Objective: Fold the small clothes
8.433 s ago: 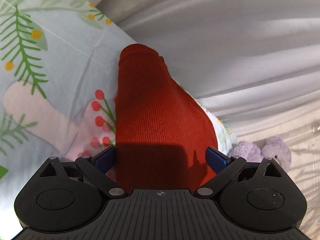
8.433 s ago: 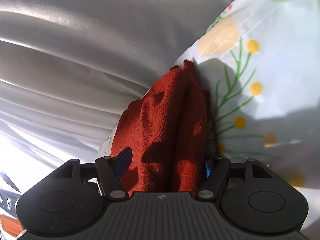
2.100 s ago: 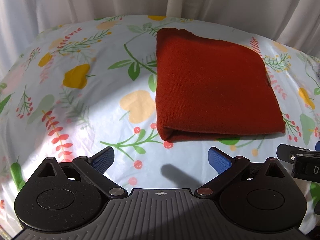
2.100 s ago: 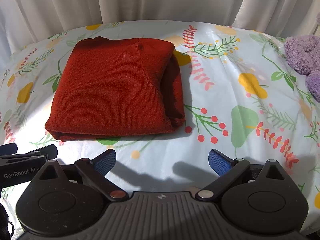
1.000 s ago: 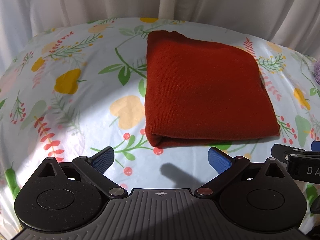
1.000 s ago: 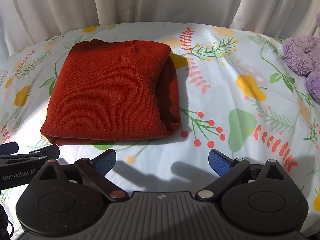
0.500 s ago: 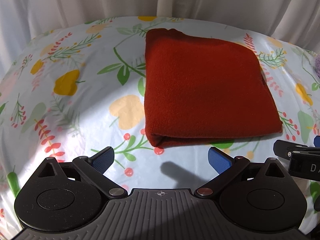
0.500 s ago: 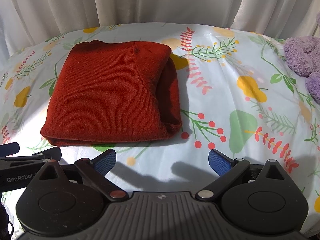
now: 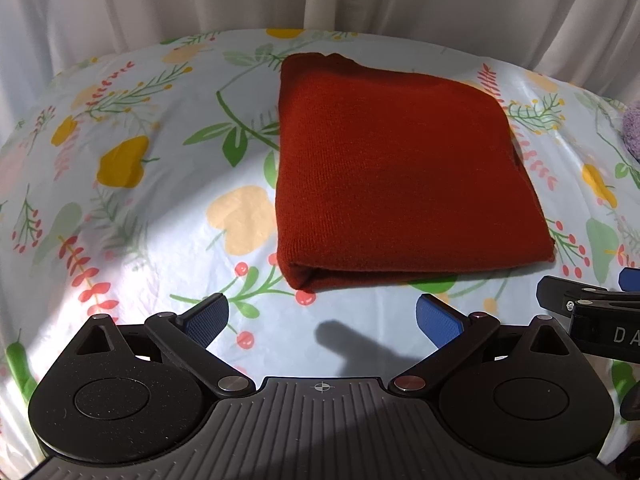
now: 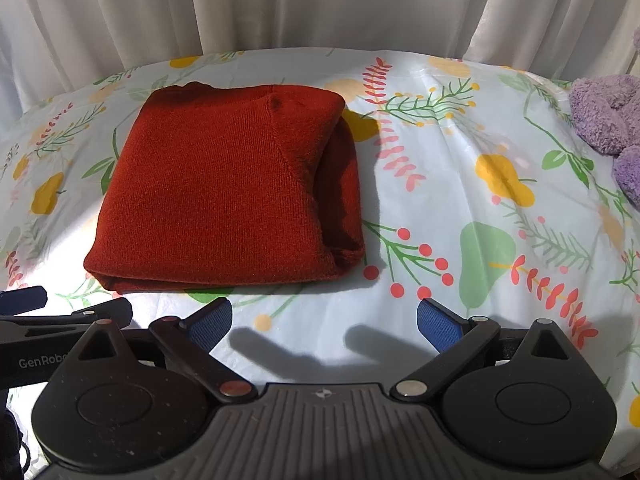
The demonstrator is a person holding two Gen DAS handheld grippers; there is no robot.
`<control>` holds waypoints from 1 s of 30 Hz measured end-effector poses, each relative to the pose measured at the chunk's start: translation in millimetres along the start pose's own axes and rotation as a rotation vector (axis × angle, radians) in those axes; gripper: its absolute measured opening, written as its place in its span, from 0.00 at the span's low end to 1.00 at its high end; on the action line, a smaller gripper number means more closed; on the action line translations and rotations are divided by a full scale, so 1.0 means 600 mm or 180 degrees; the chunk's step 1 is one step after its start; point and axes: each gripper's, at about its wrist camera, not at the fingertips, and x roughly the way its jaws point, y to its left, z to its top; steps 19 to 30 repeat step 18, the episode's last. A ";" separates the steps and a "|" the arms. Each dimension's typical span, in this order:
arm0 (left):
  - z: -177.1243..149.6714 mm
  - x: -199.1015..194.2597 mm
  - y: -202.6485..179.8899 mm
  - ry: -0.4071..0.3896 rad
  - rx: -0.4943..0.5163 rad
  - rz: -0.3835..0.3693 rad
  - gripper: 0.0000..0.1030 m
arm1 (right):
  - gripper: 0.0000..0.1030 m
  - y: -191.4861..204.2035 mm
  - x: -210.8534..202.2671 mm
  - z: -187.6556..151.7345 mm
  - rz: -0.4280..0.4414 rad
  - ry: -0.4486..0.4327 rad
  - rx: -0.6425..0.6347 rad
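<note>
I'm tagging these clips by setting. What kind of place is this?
Probably a home room: a floral tablecloth with white curtains behind it, a folded red knit garment and a purple plush toy.

red knit garment [image 9: 404, 176]: 1, folded | purple plush toy [image 10: 608, 128]: 1, right of garment | tongs: 2, left [image 9: 322, 316], right [image 10: 324, 320] | floral cloth [image 10: 480, 208]: 1

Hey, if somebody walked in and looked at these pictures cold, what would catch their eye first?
The folded red knit garment would, lying flat in the middle of the floral tablecloth, with sunlight on the cloth around it. Next come the two open grippers in the foreground, the left gripper and the right gripper, both short of the garment and empty. A fuzzy purple plush toy sits at the right edge.
</note>
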 end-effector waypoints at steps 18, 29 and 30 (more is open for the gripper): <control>-0.009 -0.004 -0.019 -0.0066 0.0213 0.0029 0.99 | 0.96 -0.002 0.002 -0.002 -0.0045 0.0025 0.0057; -0.009 -0.004 -0.019 -0.0066 0.0213 0.0029 0.99 | 0.96 -0.002 0.002 -0.002 -0.0045 0.0025 0.0057; -0.009 -0.004 -0.019 -0.0066 0.0213 0.0029 0.99 | 0.96 -0.002 0.002 -0.002 -0.0045 0.0025 0.0057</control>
